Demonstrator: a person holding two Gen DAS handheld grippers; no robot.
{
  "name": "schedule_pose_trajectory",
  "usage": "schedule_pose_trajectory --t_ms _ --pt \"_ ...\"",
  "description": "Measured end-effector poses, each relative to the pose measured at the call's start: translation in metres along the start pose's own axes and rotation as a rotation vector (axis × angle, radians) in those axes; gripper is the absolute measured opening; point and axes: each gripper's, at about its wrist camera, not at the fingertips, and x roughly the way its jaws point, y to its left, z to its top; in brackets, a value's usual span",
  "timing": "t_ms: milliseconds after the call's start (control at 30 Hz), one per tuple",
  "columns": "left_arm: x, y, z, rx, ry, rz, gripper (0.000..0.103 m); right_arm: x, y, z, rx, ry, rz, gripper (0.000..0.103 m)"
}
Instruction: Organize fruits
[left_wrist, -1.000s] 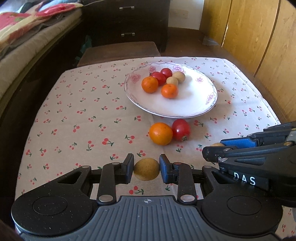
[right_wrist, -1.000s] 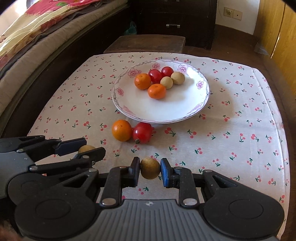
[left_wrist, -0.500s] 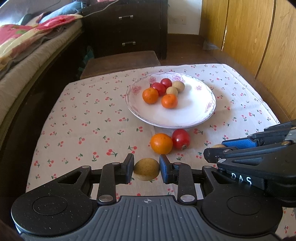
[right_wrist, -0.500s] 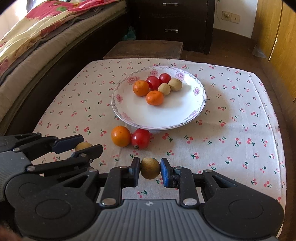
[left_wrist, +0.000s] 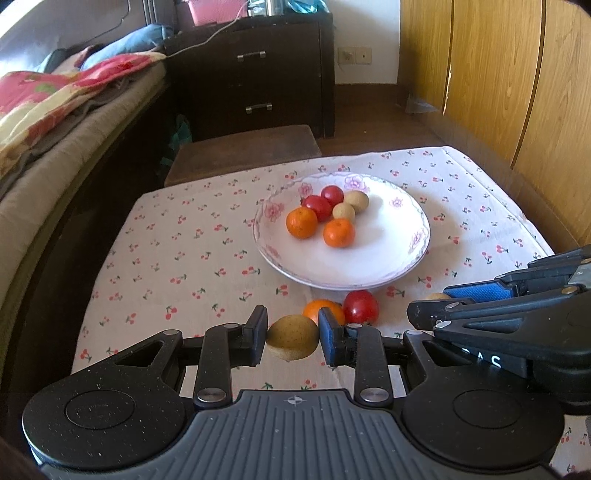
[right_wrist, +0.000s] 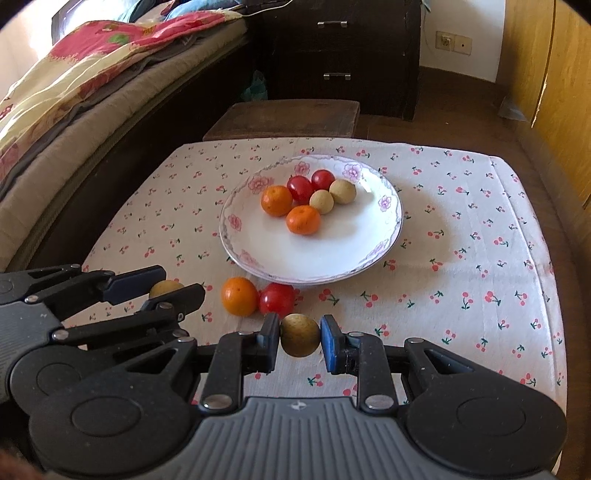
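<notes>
Ahead of both tools and up the cherry-print cloth on the counter (right_wrist: 461, 258) sits the white, flower-rimmed ceramic plate (right_wrist: 384, 236), and that is the direction the coming move depends on. The left tool (left_wrist: 292, 336) is clamped on a round tan-brown fruit (left_wrist: 292, 341), its pads pressing the fruit from either side. The right tool (right_wrist: 299, 336) is closed the same way on a second small round tan fruit (right_wrist: 300, 334). Both fruits appear lifted clear of the cloth, though their height cannot be judged.

The plate already holds two orange mandarins, two red tomato-like fruits and two pale tan round fruits, all bunched toward its far-left part; the near and right parts of its floor are bare. Between the tools and the plate's near rim, a loose orange mandarin (right_wrist: 239, 296) and a loose red round fruit (right_wrist: 277, 300) lie touching each other on the cloth, just short of the rim.

From the right wrist view the plate lies nearly straight ahead. From the left wrist view it lies ahead and a little to the right, so the right tool seems to have the straighter run. The round fruits have no long axis to align. The likely step is carrying each forward over the two loose fruits and the rim, and releasing onto the bare part, where a rolling fruit could still knock the cluster.
</notes>
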Motion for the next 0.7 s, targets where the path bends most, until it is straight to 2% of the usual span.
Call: schedule_pose_trajectory --t_ms 700 --pt "0.004 -0.002 0.018 0.011 -0.034 0.020 0.038 0.001 -0.007 0.015 0.014 -0.040 0.014 0.026"
